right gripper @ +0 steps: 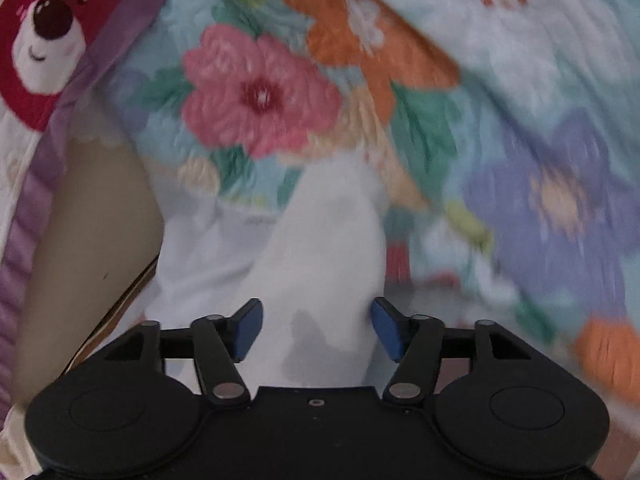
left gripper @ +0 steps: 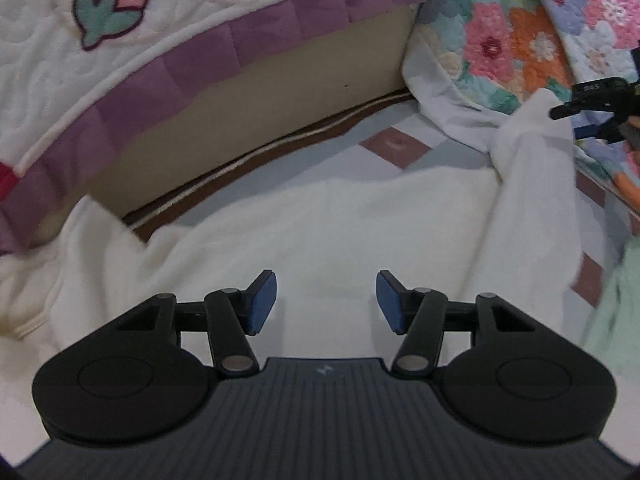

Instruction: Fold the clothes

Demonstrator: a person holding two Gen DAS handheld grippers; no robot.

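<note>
The white garment (left gripper: 320, 224) is soft, matt cloth, fleecy in the left wrist view. The strawberry quilt (left gripper: 132, 40) and floral quilt (right gripper: 400, 100) are stitched, puckered cotton-like fabric. The left gripper (left gripper: 326, 302) is matt black plastic with silvery metal pivot pins and ribbed blue rubbery pads (left gripper: 262, 300).

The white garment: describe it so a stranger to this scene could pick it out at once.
Start at the floral quilt with pink and orange flowers, piled at the right of the left wrist view. The white garment spreads flat on the checked sheet below it, one strip rising against the quilt. It is the only plain, unpatterned cloth; the strawberry quilt beside it has a purple border.
</note>
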